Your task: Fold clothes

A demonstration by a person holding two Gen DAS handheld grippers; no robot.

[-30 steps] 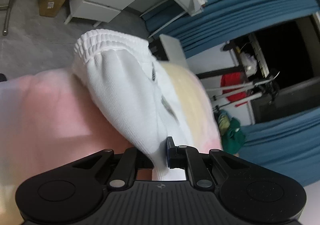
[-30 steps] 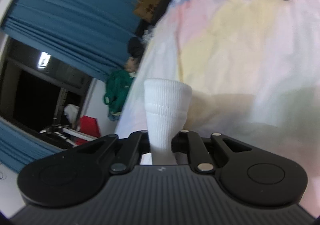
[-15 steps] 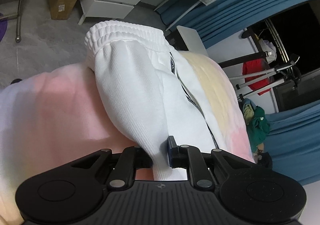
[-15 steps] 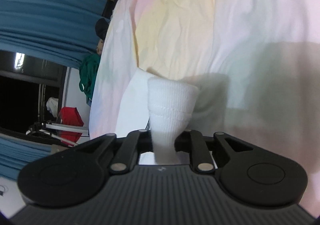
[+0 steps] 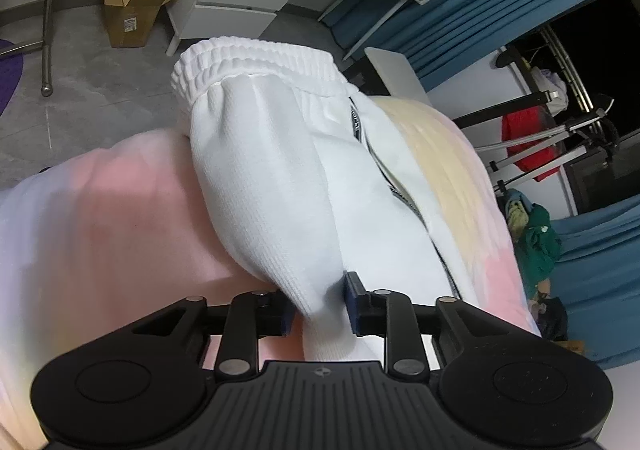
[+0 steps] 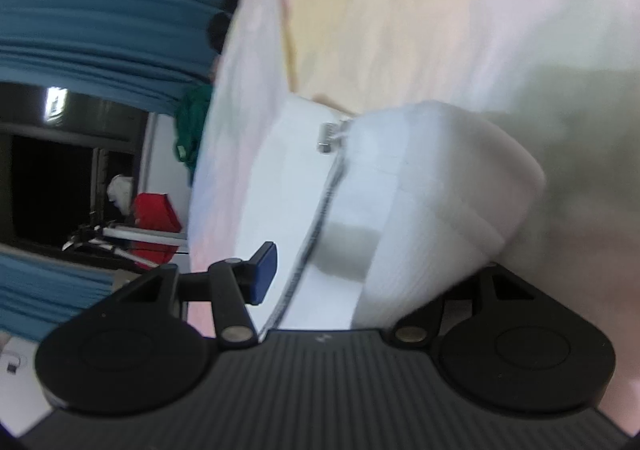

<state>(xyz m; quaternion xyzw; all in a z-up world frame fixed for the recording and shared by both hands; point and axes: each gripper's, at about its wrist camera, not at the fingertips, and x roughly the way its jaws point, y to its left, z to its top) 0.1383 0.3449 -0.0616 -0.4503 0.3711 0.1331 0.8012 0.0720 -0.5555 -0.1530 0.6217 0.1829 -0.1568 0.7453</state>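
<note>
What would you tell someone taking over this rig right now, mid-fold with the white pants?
Left gripper: shut on a bunch of the white pants, lifted so the elastic waistband stands up over the bed.
Right gripper: open. Its blue pad is clear of the cloth; the pants' ribbed cuff end lies across the other finger, not clamped. This view is blurred.
Done: the cuff end seems brought over the pants, whose side stripe runs beneath.
Left: probably draw the right gripper away, lower the left end, let go and smooth. How neat the fold is cannot be judged yet.
</note>
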